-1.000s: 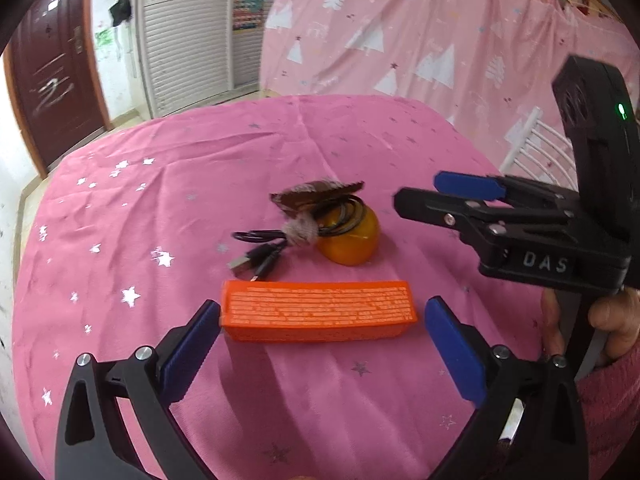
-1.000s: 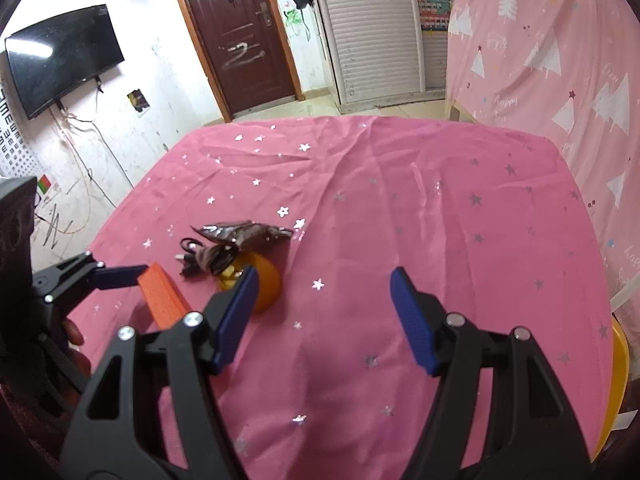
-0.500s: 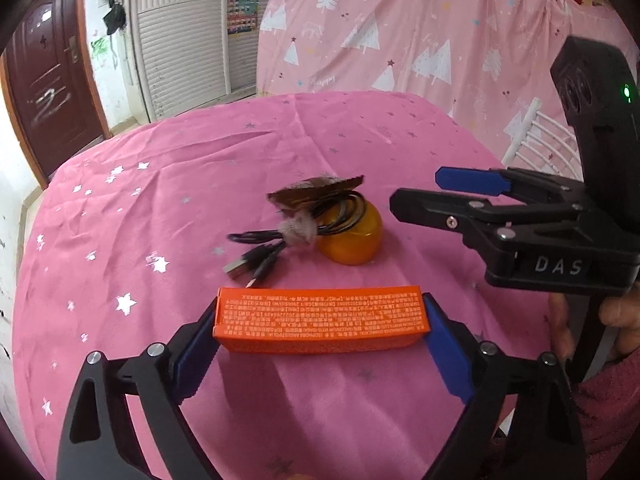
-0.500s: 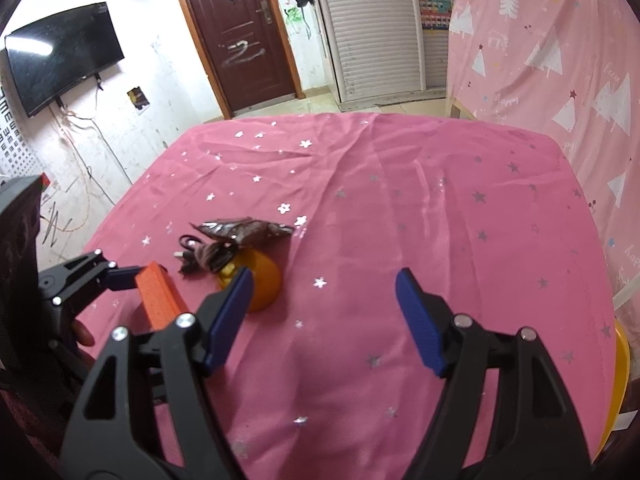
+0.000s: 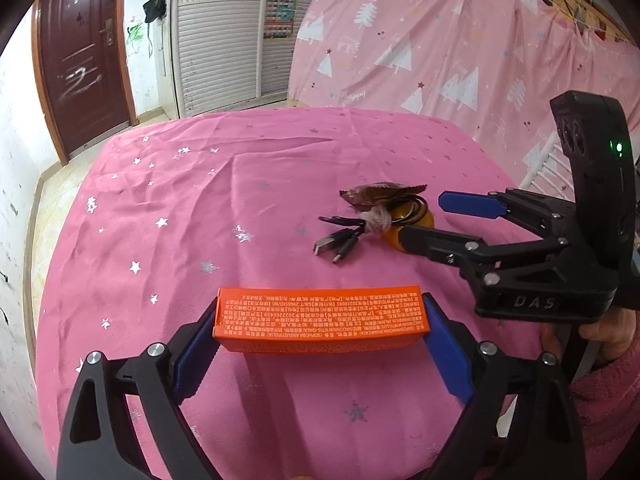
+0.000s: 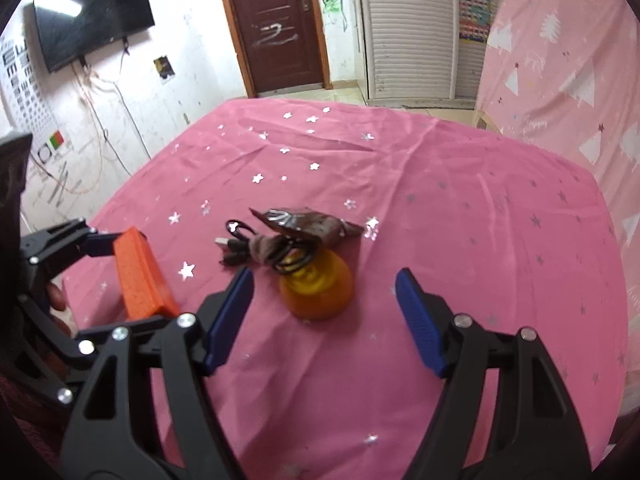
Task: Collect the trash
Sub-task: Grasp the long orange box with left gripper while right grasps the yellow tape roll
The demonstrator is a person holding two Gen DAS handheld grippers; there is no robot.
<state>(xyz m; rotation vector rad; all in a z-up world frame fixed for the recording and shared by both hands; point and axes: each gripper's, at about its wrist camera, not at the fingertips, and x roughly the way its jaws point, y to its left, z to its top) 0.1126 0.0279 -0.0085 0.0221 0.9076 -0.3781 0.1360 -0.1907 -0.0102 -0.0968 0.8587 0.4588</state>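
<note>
Orange box (image 5: 321,319) in left claw (image 5: 321,332) (clamped)

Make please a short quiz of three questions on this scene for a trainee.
1. True or false: the left gripper is shut on the orange box.
2. What lies on the orange ball? A) cable and wrapper B) a spoon C) nothing
3. Fill in: the right gripper is ____ , with the ball ahead between its fingers.

Key: 1 true; 2 A; 3 open
</note>
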